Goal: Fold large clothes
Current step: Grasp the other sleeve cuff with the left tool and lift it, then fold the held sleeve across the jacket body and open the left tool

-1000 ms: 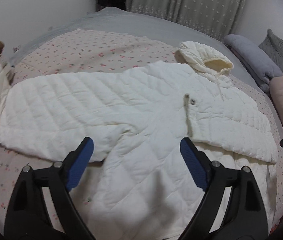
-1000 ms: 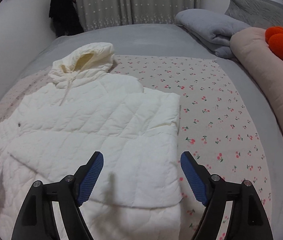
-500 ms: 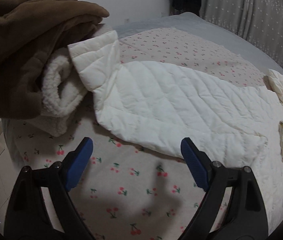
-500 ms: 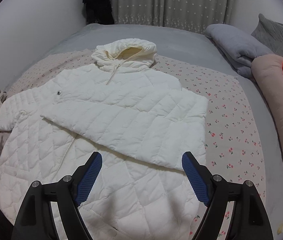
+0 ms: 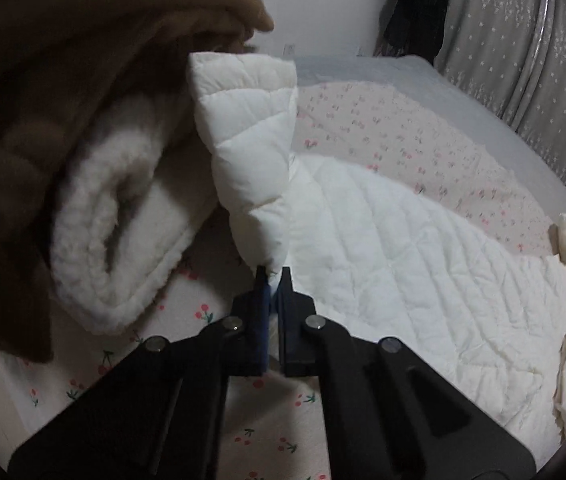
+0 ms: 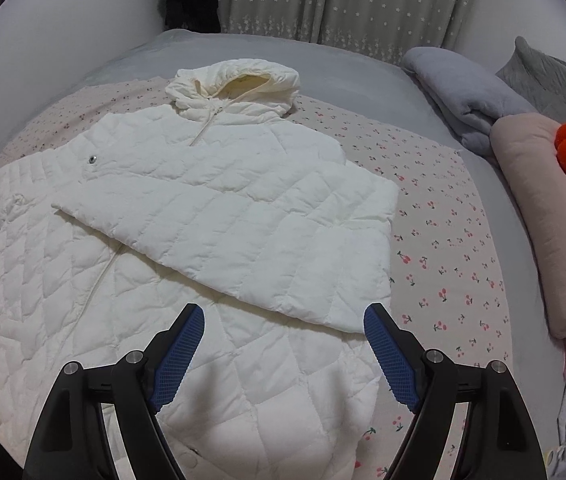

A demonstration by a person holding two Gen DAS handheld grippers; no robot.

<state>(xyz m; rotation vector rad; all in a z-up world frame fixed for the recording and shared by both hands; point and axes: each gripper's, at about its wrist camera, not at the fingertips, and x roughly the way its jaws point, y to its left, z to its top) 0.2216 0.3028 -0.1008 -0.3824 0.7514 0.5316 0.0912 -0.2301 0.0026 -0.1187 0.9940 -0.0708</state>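
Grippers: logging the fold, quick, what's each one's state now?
Left gripper: shut on the sleeve edge.
Right gripper: open, holding nothing, above the jacket.

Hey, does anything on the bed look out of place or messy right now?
Mostly tidy. The white coat lies flat with one sleeve folded across it. The other sleeve's cuff stands up against a brown fleece blanket, pinched by the left tool.

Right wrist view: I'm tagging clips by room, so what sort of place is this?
Most likely a bedroom. The white quilted coat lies spread on a bed with a cherry-print sheet, a pink bolster pillow and a folded grey blanket lie along one side, and star-patterned curtains hang behind.
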